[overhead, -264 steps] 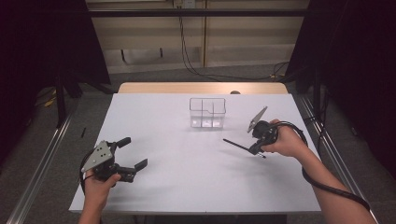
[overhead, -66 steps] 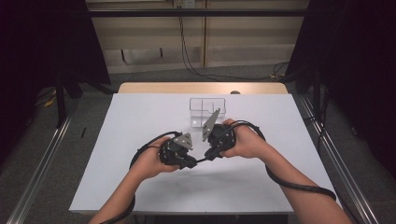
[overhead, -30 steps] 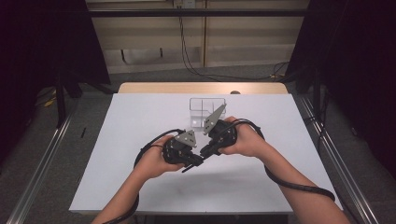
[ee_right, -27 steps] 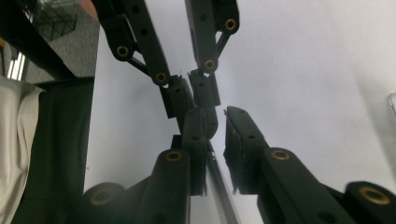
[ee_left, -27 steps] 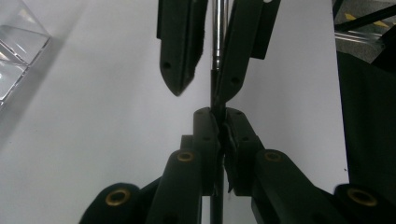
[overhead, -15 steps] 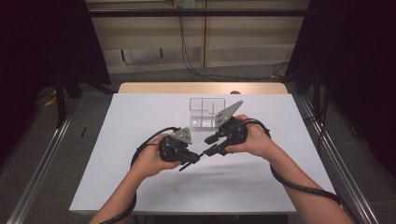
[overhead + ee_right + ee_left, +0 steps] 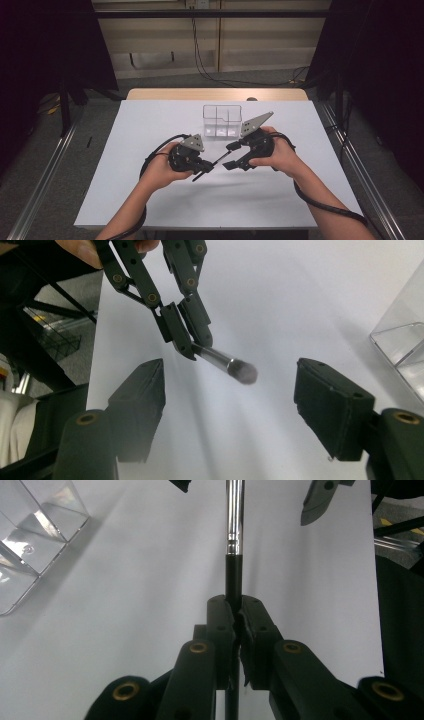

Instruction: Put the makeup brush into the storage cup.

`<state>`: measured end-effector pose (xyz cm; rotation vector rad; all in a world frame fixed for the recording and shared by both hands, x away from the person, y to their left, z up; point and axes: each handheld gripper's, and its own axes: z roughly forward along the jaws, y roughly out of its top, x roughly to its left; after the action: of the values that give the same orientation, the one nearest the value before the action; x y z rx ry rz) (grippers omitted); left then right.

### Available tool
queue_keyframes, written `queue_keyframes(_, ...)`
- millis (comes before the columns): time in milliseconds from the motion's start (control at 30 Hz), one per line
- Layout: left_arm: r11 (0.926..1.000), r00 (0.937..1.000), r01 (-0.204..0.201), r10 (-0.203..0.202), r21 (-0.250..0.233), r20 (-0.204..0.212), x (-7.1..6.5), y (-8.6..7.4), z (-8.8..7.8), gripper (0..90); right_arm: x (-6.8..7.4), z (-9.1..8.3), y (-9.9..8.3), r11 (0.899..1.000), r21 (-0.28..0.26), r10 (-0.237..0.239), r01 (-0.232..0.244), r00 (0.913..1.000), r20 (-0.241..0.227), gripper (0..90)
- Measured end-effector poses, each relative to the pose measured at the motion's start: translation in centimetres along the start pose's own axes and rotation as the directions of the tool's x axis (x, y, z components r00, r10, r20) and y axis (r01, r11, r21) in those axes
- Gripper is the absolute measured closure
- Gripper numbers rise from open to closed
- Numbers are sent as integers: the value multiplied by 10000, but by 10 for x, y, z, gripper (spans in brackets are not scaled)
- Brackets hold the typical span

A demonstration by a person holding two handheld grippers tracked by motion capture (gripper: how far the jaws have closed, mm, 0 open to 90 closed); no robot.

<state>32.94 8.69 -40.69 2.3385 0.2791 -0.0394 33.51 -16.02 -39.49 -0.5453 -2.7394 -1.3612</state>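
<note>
Now brush [image 7: 233, 540] clamped in left gripper [image 7: 235, 620] — tip between right gripper's [image 7: 230, 405] just-opened jaws.

The brush [image 7: 233, 540] runs off the top edge of the left gripper view, its head unseen there. In the right gripper view its bristle tip is blurred. The clear box [image 7: 402, 347] is cut by the right edge.
</note>
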Motion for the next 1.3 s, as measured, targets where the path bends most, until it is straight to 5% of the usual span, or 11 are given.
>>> queue_keyframes(300,9972,9996,267,-272,-692,-57,3,-1,-6,842,-1,2,-11,9979,-580,283,-283,9996,-8,212)
queue_keyframes(567,9857,9973,712,-733,-1527,-88,5,-4,-11,842,-1,6,-19,9958,-854,350,-340,9993,99,186)
queue_keyframes(1167,9426,9895,1238,-1406,-3102,-323,10,-10,-19,842,-1,5,-33,9848,-1637,648,-574,9971,405,119)
queue_keyframes(1300,9281,9879,1323,-1521,-3481,-300,10,-10,-19,842,-1,5,-36,9837,-1692,699,-615,9966,444,105)
